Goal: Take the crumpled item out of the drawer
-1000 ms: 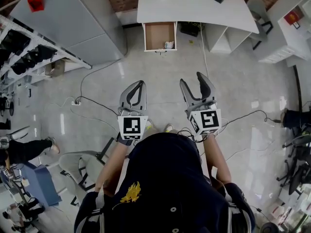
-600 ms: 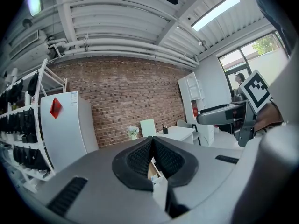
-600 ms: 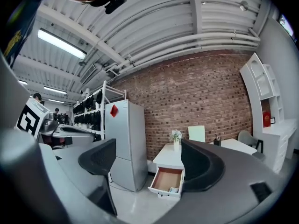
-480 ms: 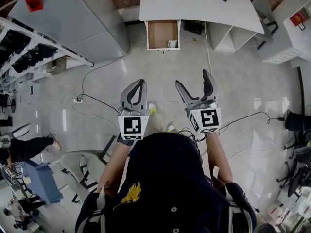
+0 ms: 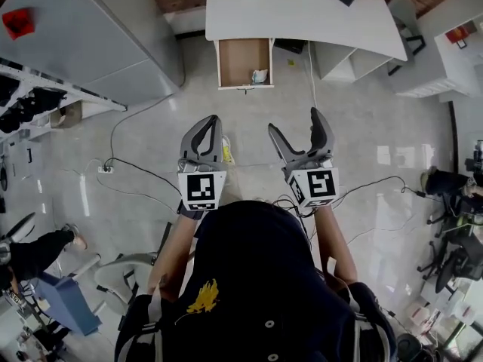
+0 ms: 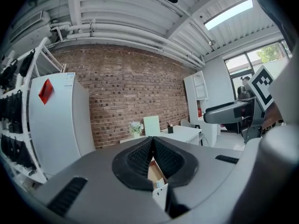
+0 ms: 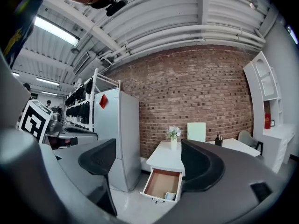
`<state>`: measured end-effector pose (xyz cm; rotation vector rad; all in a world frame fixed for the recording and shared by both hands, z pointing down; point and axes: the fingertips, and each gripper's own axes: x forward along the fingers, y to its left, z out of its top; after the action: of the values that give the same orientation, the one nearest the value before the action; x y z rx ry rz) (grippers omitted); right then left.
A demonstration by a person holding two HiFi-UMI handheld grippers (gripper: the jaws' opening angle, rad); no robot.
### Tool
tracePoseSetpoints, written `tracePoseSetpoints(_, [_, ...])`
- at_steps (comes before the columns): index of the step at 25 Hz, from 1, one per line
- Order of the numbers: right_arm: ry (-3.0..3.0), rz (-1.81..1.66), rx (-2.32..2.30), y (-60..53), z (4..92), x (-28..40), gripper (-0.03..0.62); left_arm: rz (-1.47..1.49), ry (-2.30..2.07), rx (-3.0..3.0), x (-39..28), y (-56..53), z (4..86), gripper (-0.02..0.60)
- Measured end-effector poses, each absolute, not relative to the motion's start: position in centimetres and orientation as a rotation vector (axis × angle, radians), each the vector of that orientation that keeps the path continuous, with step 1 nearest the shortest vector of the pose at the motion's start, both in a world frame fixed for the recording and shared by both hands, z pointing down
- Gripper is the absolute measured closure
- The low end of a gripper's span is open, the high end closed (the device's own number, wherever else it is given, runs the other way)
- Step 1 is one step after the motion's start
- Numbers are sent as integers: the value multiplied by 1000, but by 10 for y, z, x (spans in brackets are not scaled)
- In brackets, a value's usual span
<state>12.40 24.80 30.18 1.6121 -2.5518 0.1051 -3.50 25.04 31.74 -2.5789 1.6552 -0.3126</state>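
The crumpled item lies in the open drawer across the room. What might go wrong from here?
1. Cables trail across the floor toward the drawer; a foot may catch one.
2. The crumpled item sits in a front corner, so the open right hand-held gripper might hit the drawer walls.

Bright, even indoor light; my head view is sharp throughout.
I see soft glare patches on the glossy floor (image 5: pixel 383 157) and only faint shadows. Light comes from ceiling strip lights (image 7: pixel 56 31) and a window (image 6: pixel 260 55). Both gripper views bend hard at the edges, with dark corners. My left gripper (image 6: pixel 152 139) and right gripper (image 7: pixel 148 144) look soft near the lens, but the brick wall (image 7: pixel 201 92) is crisp.
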Motion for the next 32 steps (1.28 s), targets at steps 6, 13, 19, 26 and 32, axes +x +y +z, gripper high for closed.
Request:
tracePoseSetpoints(6, [-2507, 144, 1668, 136, 299, 82, 166, -265, 1638, -2631, -83, 129, 319, 563])
tracePoseSetpoints(13, [-2374, 171, 1785, 48, 305, 68, 166, -280, 1539, -2707, -108, 16, 334, 563])
tracePoseSetpoints(19, [-2299, 233, 1800, 19, 320, 80, 166, -268, 1505, -2754, -96, -24, 340, 563])
tracePoseSetpoints(26, [-2326, 304, 1714, -6, 345, 101, 166, -306, 1565, -2754, -71, -42, 360, 563])
tracePoseSetpoints(32, [-2344, 330, 1528, -40, 377, 101, 166, -451, 1733, -2702, -88, -58, 390, 563])
